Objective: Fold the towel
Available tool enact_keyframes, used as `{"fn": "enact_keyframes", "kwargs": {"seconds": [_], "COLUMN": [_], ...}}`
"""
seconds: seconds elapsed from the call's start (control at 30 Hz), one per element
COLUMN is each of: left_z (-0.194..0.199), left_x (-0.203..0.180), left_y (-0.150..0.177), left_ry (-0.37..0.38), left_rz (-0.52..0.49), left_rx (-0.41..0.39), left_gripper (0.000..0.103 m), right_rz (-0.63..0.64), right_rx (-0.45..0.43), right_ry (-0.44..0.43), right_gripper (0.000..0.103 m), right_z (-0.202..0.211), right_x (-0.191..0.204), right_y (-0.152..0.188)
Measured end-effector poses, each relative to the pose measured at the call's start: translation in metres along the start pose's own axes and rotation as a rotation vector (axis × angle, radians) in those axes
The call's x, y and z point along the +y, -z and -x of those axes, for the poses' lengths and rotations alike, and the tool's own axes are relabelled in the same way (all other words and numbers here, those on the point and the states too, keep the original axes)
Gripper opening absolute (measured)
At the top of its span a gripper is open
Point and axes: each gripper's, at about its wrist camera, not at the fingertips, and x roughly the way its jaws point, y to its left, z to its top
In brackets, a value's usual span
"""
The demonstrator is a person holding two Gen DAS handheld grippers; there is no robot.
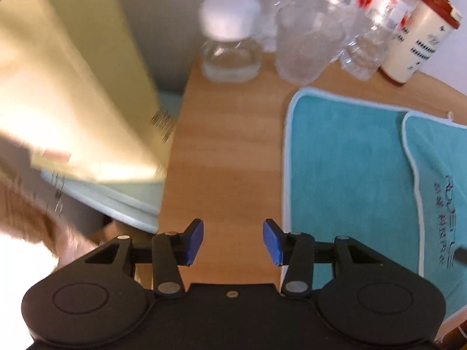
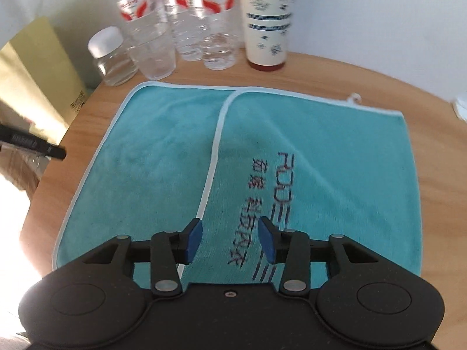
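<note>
A teal towel with a white hem lies flat on the round wooden table. Its right part is folded over onto the left, and this upper layer carries dark printed lettering. My right gripper hovers open above the near edge of the fold line, nothing between its blue pads. In the left wrist view the towel lies to the right, and my left gripper stands open over bare wood to the left of the towel's left hem.
Along the table's back edge stand several clear plastic bottles, a small jar with a white lid and a tall cream cup with a red base. A yellow-green box sits off the table's left side. A black gripper tip pokes in from the left.
</note>
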Motion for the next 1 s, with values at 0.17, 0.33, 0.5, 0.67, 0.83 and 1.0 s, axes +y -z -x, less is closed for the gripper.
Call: {"fn": "enact_keyframes", "kwargs": {"seconds": [0.17,0.33,0.5,0.67,0.83,1.0], "left_z": [-0.013,-0.033,-0.055,-0.067,-0.065,-0.062], "left_x": [-0.015,-0.021,-0.028,-0.028,-0.034,-0.035], "left_y": [-0.025,-0.052,-0.064,-0.070,-0.073,-0.074], "left_ry": [-0.009,0.053,0.147,0.203,0.201,0.179], "left_rz": [-0.146,-0.282,-0.436,-0.539,-0.592,-0.620], "left_rx": [-0.045,-0.056,-0.052,-0.056,-0.069,-0.095], "left_gripper": [0.046,0.046,0.046,0.050,0.051,0.051], "right_rz": [0.005,-0.086,-0.255,-0.273,-0.282,-0.275], "right_rx": [-0.003,-0.019,-0.015,-0.002,-0.037,-0.027], "right_ry": [-0.031,0.006,0.095,0.132,0.126,0.130], "right_gripper": [0.051,0.051,0.051,0.051,0.051,0.051], "right_z": [-0.001,0.007,0.007,-0.005,-0.011,-0.018], "right_x": [0.026,0.060,0.104,0.159,0.203,0.219], "right_y": [0.018,0.035,0.059,0.074,0.078,0.080]}}
